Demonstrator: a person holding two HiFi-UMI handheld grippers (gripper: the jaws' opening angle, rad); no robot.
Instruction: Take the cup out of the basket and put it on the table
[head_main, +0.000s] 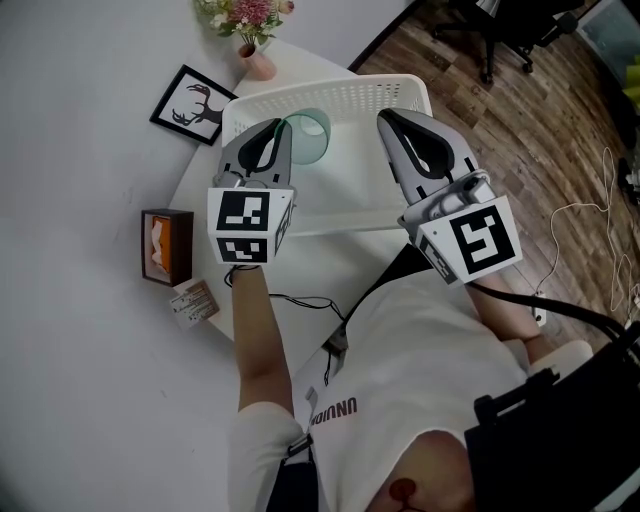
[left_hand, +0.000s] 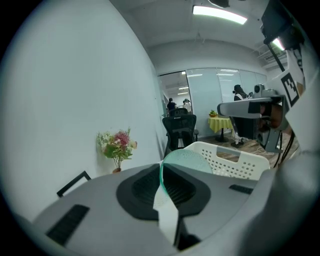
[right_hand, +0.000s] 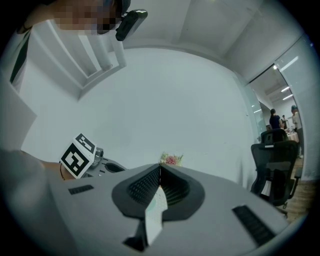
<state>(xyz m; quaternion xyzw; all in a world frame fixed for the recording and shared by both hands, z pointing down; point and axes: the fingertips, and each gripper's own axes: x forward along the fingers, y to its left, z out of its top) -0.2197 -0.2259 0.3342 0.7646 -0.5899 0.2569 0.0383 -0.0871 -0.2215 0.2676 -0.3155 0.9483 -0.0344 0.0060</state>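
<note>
**Head view.** My left gripper (head_main: 283, 127) reaches into the basket (head_main: 400, 88), its tip at the rim of the green cup (head_main: 308, 136), which is inside the basket outline; whether it is lifted off the floor I cannot tell. My right gripper (head_main: 386, 119) hangs over the basket's right side, touching nothing. The table (head_main: 310, 262) has no cup on it, so I judge the grasp made and the lift-out and set-down left to do. The shirt print (head_main: 335, 408) reads roughly "UNNU"; the card (head_main: 193, 302) is too small to read.

**Left gripper view.** My left jaws are clamped on the cup's thin rim, the cup (left_hand: 189, 158) standing beyond the tips before the basket (left_hand: 235, 161).

**Right gripper view.** My right jaws are pressed together on nothing, aimed at a bare wall.
</note>
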